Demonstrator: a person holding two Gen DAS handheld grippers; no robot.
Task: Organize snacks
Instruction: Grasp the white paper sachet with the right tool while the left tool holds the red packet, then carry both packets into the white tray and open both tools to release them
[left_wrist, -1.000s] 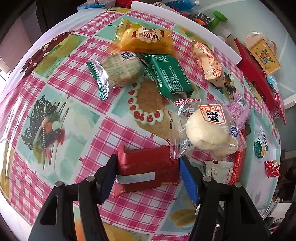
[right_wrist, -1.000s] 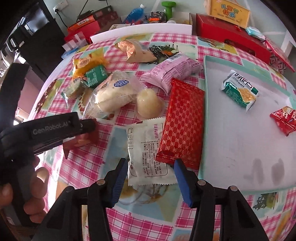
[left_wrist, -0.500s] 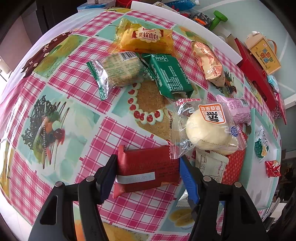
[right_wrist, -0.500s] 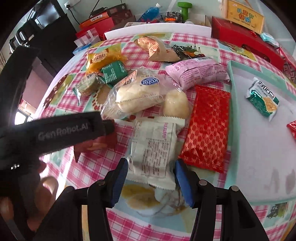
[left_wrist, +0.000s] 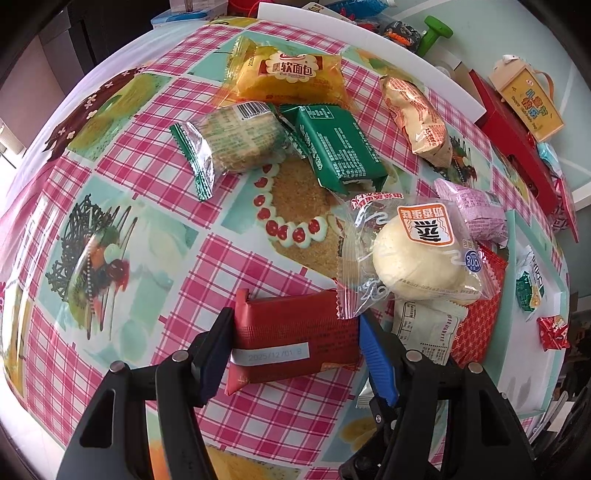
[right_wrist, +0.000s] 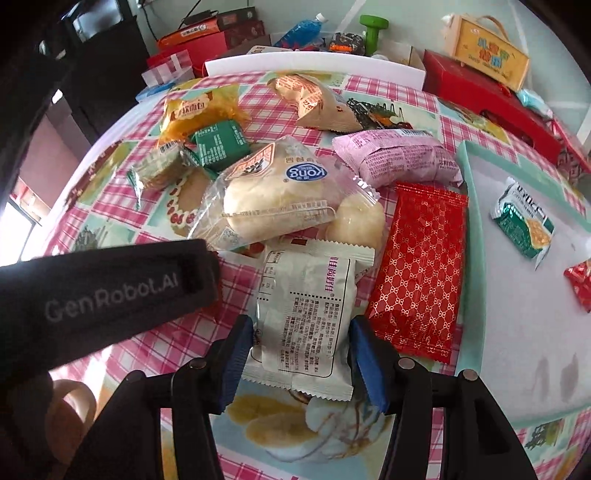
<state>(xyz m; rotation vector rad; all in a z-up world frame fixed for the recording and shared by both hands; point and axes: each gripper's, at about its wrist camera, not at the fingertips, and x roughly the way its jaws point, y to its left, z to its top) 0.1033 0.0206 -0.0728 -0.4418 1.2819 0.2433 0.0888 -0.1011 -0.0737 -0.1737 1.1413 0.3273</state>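
Observation:
My left gripper (left_wrist: 295, 343) is closed around a dark red snack packet (left_wrist: 291, 336) lying on the checked tablecloth, its jaws touching both ends. My right gripper (right_wrist: 301, 350) straddles a white snack packet (right_wrist: 306, 314), with the blue pads at its two sides. A clear-wrapped bun (left_wrist: 413, 254) (right_wrist: 277, 195) lies just beyond both. A red patterned packet (right_wrist: 421, 273) lies to the right of the white one. A pale tray (right_wrist: 476, 258) at right holds a green-and-white packet (right_wrist: 524, 221) and a small red packet (right_wrist: 580, 280).
Farther back lie a pink packet (right_wrist: 399, 155), a green packet (left_wrist: 336, 147), a silver-ended biscuit packet (left_wrist: 232, 144), a yellow bread pack (left_wrist: 291, 77) and an orange-beige packet (left_wrist: 417, 114). Red boxes (right_wrist: 476, 92) and a white board (right_wrist: 314, 66) line the table's far edge. The left gripper's body (right_wrist: 92, 295) crosses the right wrist view.
My right gripper has moved forward and left until the white packet sits between its pads. My left gripper has stayed on the dark red packet.

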